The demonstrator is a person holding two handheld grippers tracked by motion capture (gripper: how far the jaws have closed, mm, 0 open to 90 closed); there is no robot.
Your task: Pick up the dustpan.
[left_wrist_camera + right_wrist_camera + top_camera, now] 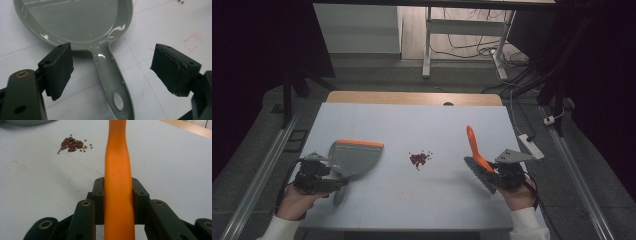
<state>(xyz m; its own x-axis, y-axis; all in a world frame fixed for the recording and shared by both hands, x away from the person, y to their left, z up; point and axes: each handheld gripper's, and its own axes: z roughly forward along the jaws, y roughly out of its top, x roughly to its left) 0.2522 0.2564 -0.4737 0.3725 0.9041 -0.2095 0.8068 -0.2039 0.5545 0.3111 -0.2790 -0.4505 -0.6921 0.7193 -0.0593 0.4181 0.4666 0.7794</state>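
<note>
orange brush handle (118,182), bristles cut off

Left gripper (333,176) low at table's left, jaws wide apart, nothing pinched. Right gripper (492,172) at right, jaws clamped; both hands (294,202) behind.

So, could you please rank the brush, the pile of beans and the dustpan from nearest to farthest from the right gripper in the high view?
1. Brush: clamped in the right gripper.
2. Pile of beans: mid-table, to its left.
3. Dustpan: far left, by the left gripper.
</note>
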